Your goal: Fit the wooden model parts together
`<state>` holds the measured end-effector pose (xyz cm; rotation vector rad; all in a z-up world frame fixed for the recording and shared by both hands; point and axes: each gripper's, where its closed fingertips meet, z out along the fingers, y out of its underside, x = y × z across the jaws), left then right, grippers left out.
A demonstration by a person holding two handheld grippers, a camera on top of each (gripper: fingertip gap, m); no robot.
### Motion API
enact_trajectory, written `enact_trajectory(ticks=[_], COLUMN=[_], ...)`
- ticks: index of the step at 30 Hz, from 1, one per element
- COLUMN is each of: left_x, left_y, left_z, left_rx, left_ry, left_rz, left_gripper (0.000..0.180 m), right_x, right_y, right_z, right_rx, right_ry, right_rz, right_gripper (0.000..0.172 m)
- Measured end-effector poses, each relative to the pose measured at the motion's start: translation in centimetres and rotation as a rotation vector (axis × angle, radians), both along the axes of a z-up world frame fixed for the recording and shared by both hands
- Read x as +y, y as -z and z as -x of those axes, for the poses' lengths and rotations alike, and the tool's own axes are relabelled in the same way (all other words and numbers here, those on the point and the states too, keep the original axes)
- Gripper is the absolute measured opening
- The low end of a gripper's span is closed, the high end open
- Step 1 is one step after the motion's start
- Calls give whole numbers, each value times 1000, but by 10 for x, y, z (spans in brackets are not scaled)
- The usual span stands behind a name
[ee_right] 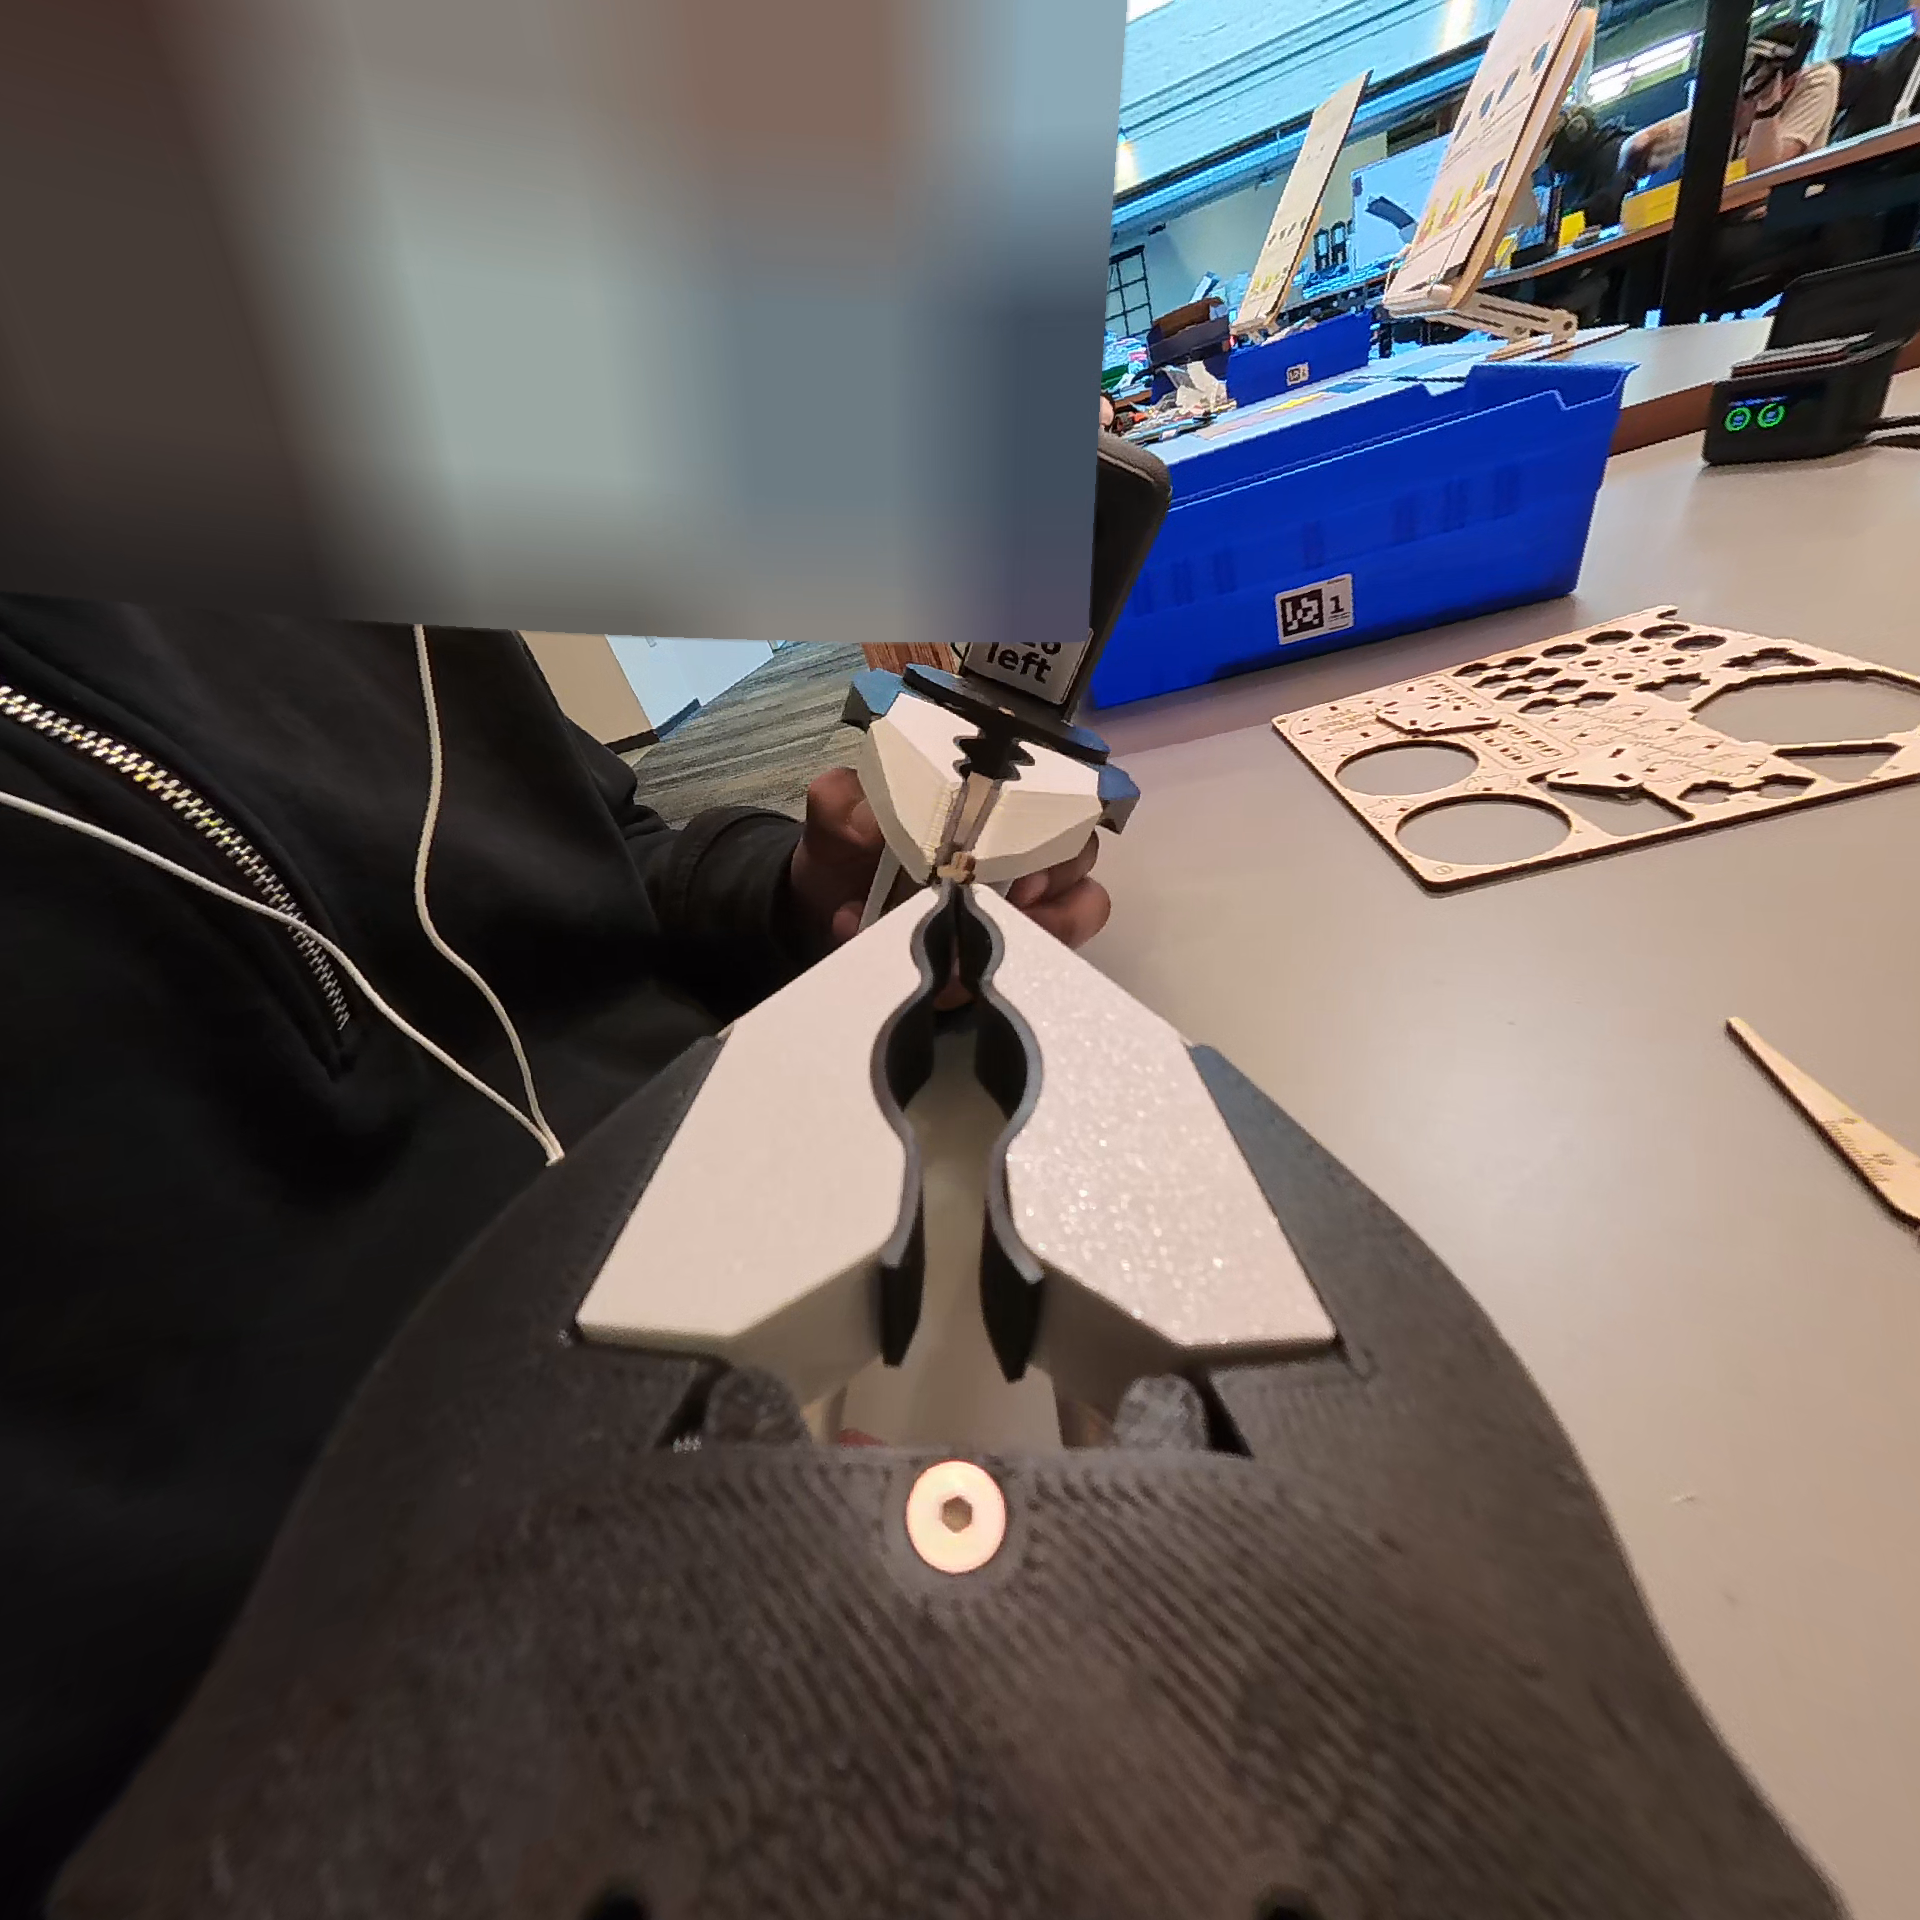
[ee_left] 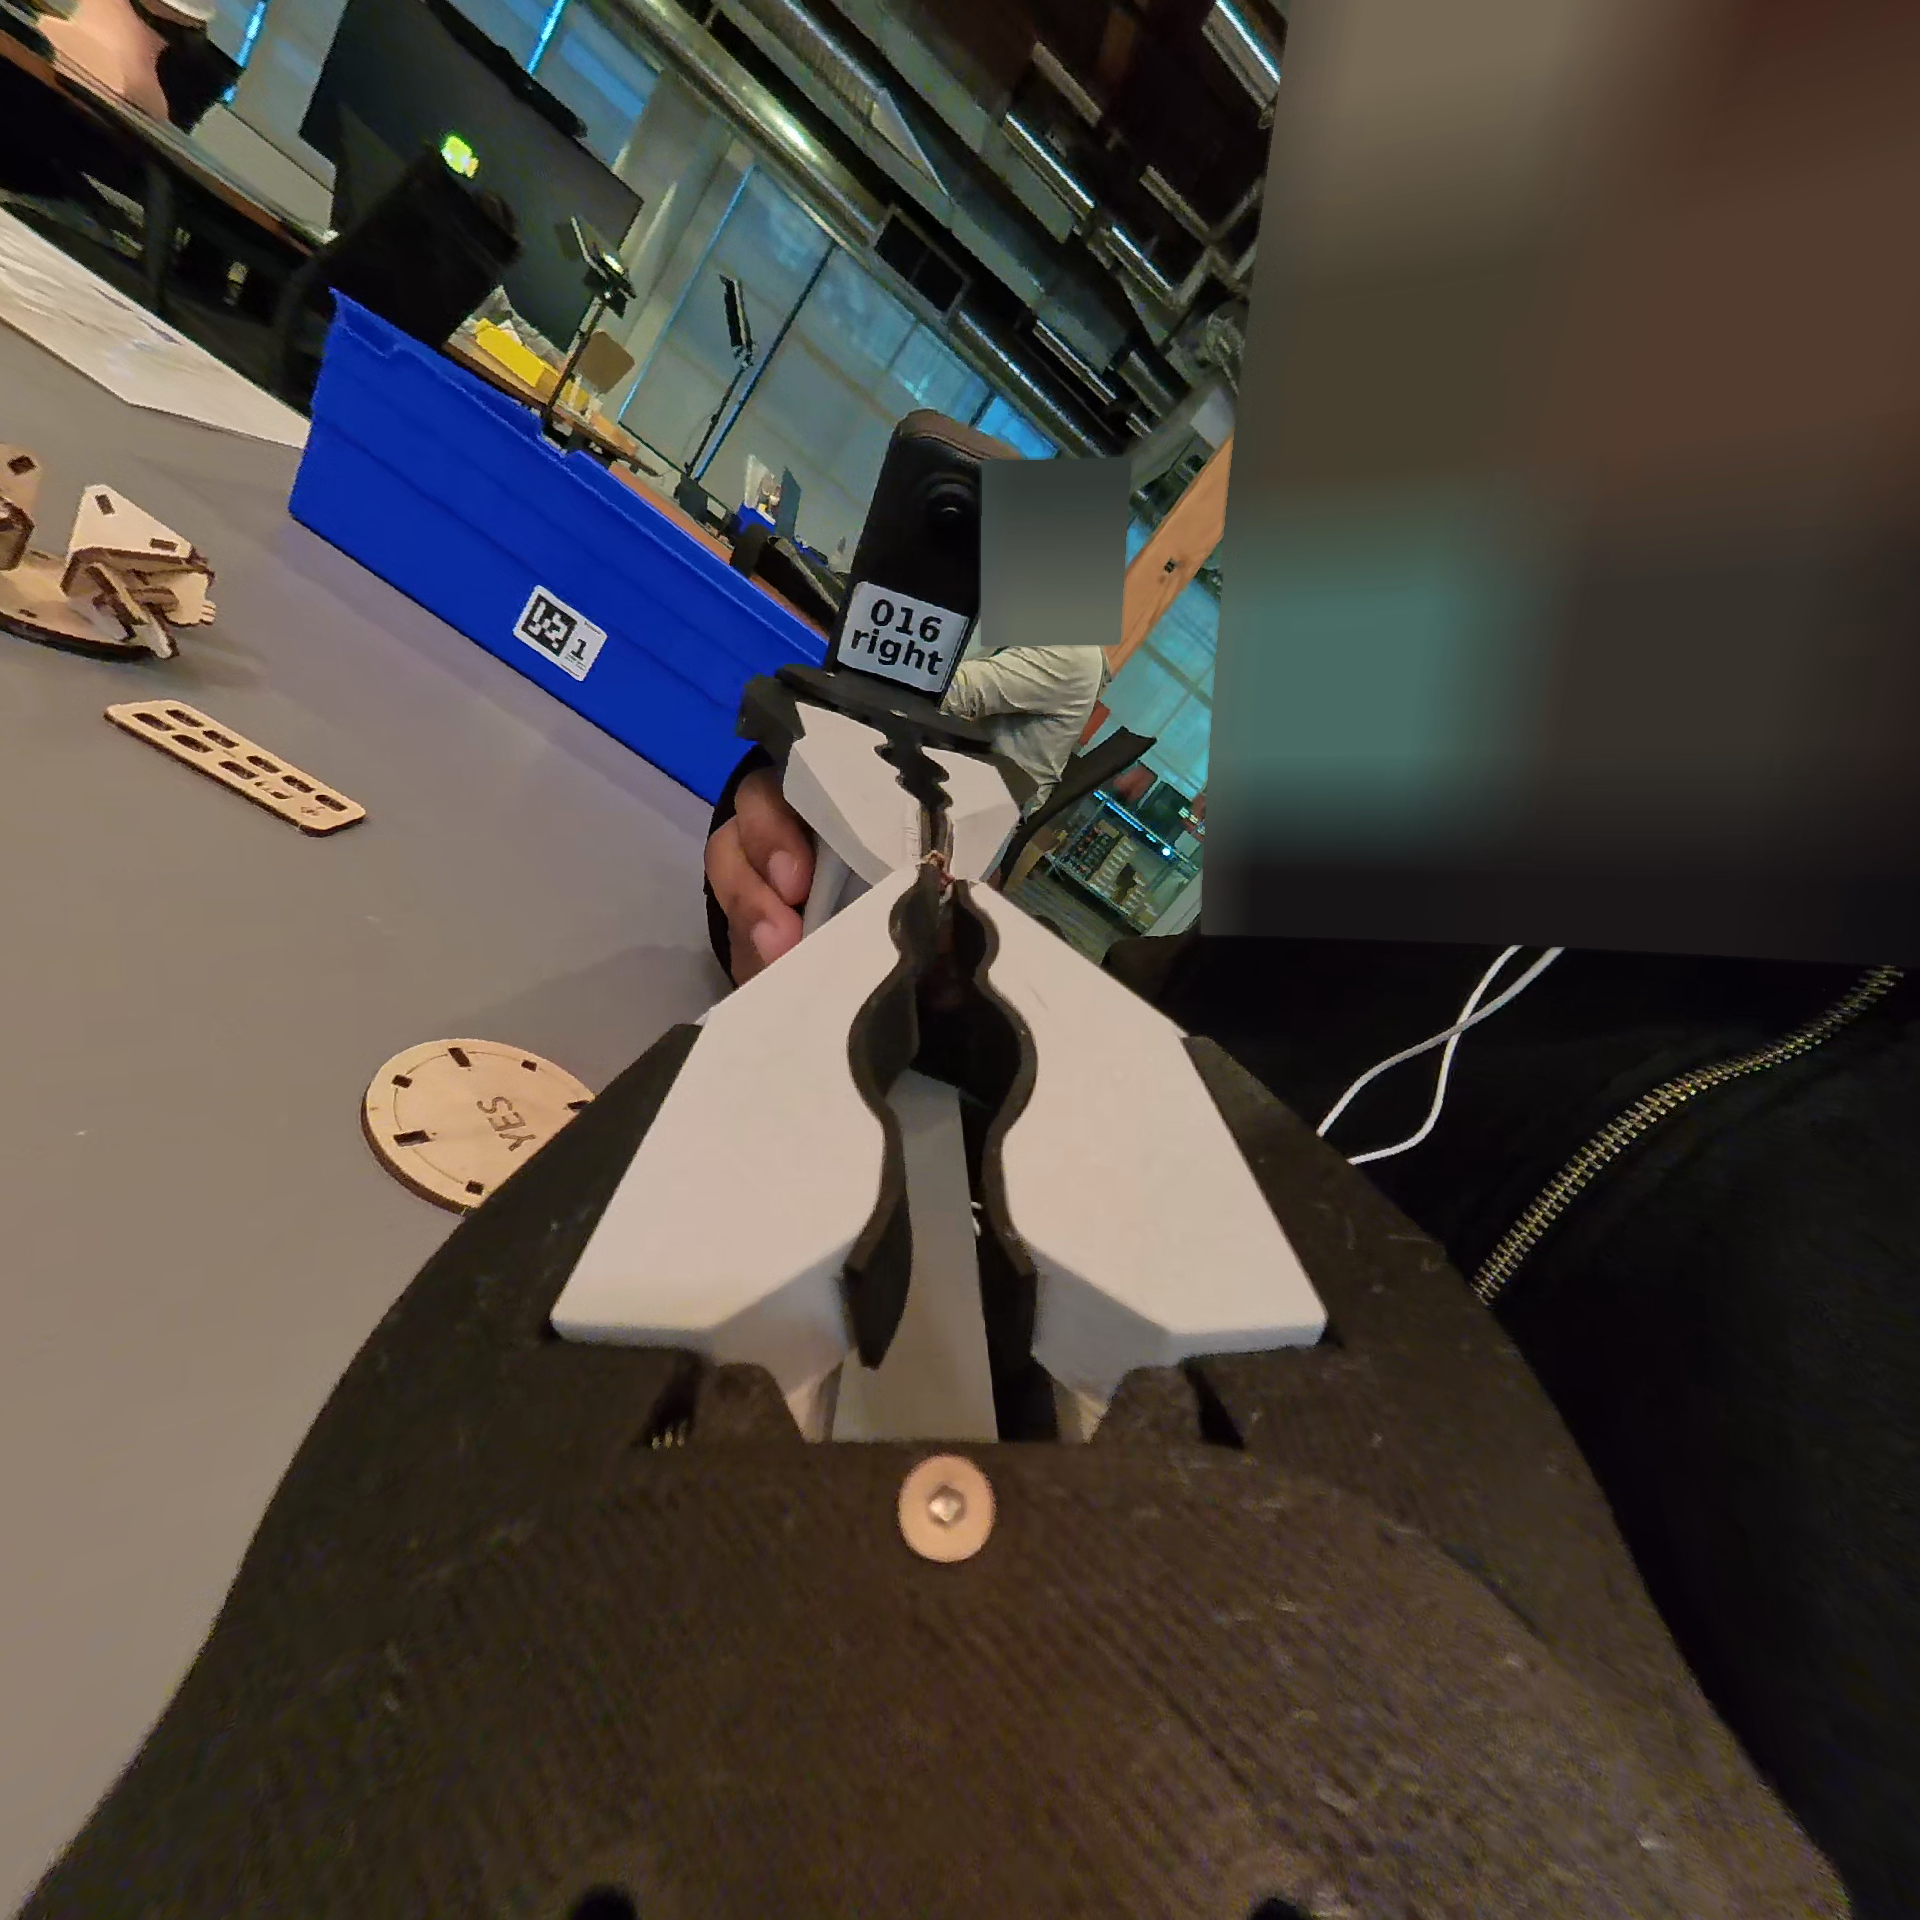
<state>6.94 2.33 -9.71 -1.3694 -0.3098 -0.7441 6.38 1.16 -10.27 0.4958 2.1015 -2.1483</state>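
Your two tools meet tip to tip in mid-air, off the counter's near edge, in front of your dark zipped jacket (ee_right: 208, 935). The left tool (ee_left: 940, 883) has its fingers pressed together, and so does the right tool (ee_right: 951, 899); each points straight at the other along one shared line. Right where the tips touch sits a tiny wooden piece (ee_right: 958, 871), pale tan, pinched at the left tool's tip and touching the right tool's; whether the right also grips it cannot be told. It is too small to give a long axis. Both hands are equally near it. Outward on the grey counter (ee_left: 312, 1039): a round wooden disc (ee_left: 468, 1122) near the edge closest to you, a slotted wooden strip (ee_left: 234, 764) farther in, and a part-built wooden assembly (ee_left: 114, 582) beyond that. A blue bin (ee_left: 499, 520) stands toward the far edge. On the right side lies a punched-out wooden sheet (ee_right: 1621, 748), with a thin wooden stick (ee_right: 1839, 1132) nearer you.
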Motion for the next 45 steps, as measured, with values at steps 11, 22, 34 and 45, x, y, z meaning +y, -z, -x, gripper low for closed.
enact_trajectory(ticks=[11, 22, 34, 45], left_x=[3, 3, 3, 26], left_y=[6, 6, 11, 88], left_z=[3, 5, 9, -30], left_rx=[-39, -61, 54, 410], left_ry=[-6, -4, -78, -24], left_rz=[39, 39, 119, 734], left_gripper=[5, 1, 4, 12], right_x=[1, 2, 40, 66], right_y=[2, 4, -10, -23], right_z=[2, 5, 37, 44], right_rx=[14, 25, 95, 36], right_ry=[16, 35, 287, 367], right_rz=[-21, -40, 17, 136], right_gripper=[0, 0, 0, 0])
